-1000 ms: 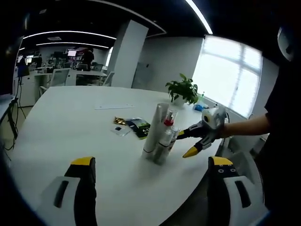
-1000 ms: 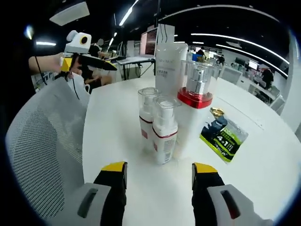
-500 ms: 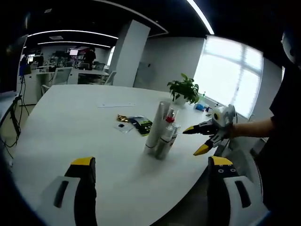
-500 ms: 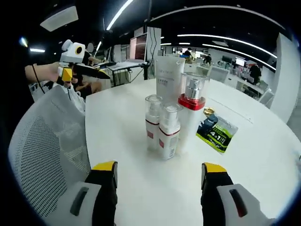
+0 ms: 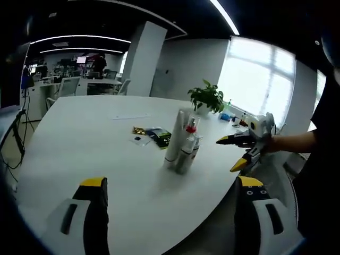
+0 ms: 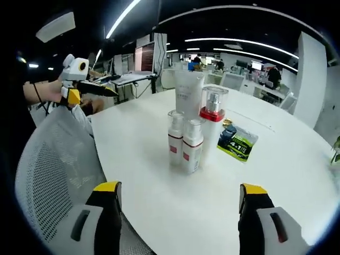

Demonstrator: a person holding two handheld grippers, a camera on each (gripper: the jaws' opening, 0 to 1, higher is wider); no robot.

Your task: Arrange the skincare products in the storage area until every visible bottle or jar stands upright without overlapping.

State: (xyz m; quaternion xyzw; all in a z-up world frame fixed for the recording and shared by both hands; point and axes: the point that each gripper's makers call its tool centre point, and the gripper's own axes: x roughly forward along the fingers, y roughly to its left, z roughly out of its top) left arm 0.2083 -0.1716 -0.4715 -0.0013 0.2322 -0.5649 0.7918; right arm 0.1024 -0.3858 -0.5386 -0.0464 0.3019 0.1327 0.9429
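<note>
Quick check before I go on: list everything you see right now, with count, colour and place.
Small spray bottles: 2, white with red bands, clear caps, upright, front of the cluster.
Pump bottle: 1, white, red collar, clear cap, upright.
Tube: 1, white, standing at the back.
Sachet: 1, dark with green, flat beside the cluster.
Potted plant: 1, green, far table edge.
Table: 1, white.
Mesh chair: 1, white, at the table edge.
Left tool: open, empty.
Right tool: open, empty.

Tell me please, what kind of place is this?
Most likely an open-plan office. A large round white table holds the skincare bottles, a white mesh office chair stands at its edge, and rows of desks with monitors sit under long ceiling strip lights.
</note>
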